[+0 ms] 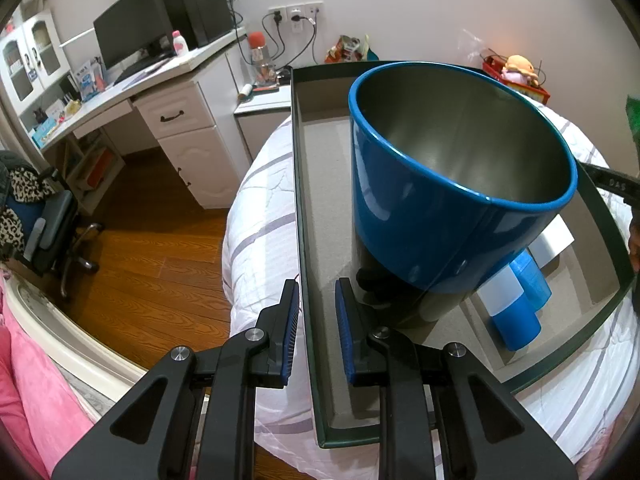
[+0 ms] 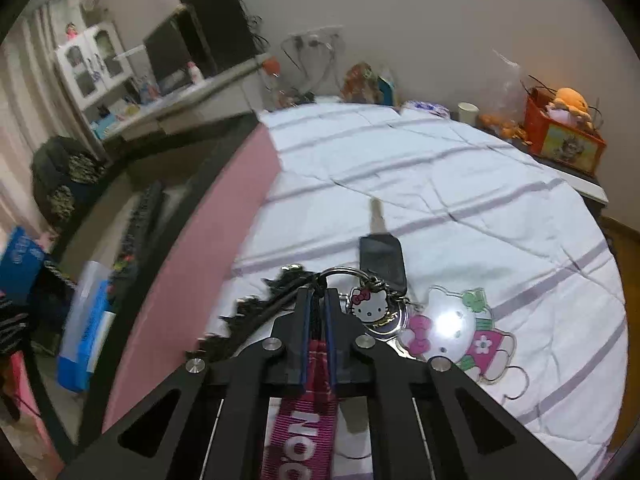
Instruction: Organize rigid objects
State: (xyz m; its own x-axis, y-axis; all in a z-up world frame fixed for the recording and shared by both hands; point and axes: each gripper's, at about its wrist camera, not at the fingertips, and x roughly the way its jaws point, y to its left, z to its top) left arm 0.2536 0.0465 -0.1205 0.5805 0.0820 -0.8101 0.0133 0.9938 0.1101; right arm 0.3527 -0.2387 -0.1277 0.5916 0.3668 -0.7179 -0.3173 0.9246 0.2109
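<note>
Right now the left gripper (image 1: 316, 332) sits part open, its blue pads either side of the near wall of a dark green tray (image 1: 308, 280) on the bed; whether the pads touch the wall, can't tell. Inside the tray stands a blue tin bucket (image 1: 452, 184), w/ blue-and-white plastic containers (image 1: 516, 300) lying beside it.

The right gripper (image 2: 316, 300) is closed tight on the strap of a key bunch (image 2: 380, 264), just above the striped quilt (image 2: 440, 168): black car key, metal ring, two cat charms (image 2: 452, 328), a pink lanyard running back btw the fingers.

Risks, as a guess: the grip is on the strap only, so the key and charms may swing and snag the tray rim or miss the tray. The tray could tilt on soft bedding and tip the bucket.

Only the left view shows the bucket and tray interior; only the right view shows the keys. It's also blurred at its left side.
</note>
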